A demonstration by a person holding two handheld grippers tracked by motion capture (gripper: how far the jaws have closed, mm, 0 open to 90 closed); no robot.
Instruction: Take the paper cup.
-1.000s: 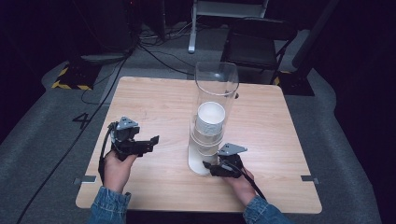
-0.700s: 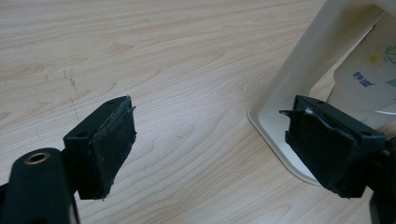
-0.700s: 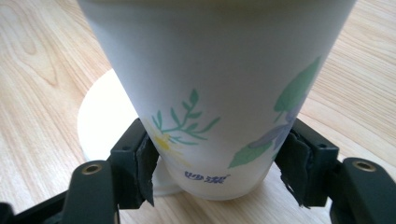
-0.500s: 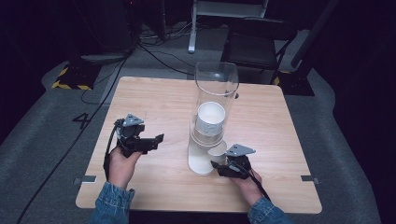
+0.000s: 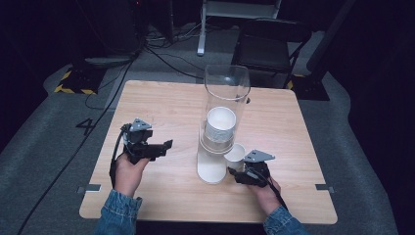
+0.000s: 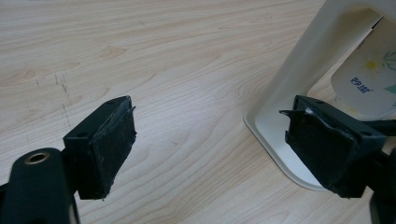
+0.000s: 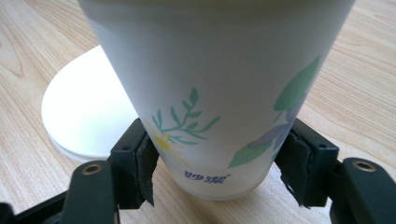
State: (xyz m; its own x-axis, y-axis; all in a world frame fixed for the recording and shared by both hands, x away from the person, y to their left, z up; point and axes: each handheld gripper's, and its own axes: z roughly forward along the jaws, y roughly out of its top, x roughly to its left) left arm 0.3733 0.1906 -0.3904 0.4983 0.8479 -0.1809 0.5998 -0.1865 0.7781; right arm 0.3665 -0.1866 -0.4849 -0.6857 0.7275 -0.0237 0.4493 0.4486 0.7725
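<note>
In the high view, a tall clear plastic tube on a white base (image 5: 215,147) stands in the middle of the light wooden table (image 5: 166,103), with a stack of white paper cups (image 5: 220,128) inside it. Just right of the base, low in the frame, the right gripper (image 5: 236,172) holds a single white paper cup with green leaves and flowers printed on it (image 5: 236,154). In the right gripper view this cup (image 7: 219,88) stands upright in the middle of the frame, and both black pads (image 7: 145,170) press on its lower sides — the jaws are closed partway on it. Small blue writing sits near the cup's bottom, but it is too small to read. The left gripper (image 5: 166,145) is at the left of the high view, well apart from the tube. In the left gripper view its jaws stand wide apart with nothing but table between them — the white base (image 6: 299,93) shows at the right.
</note>
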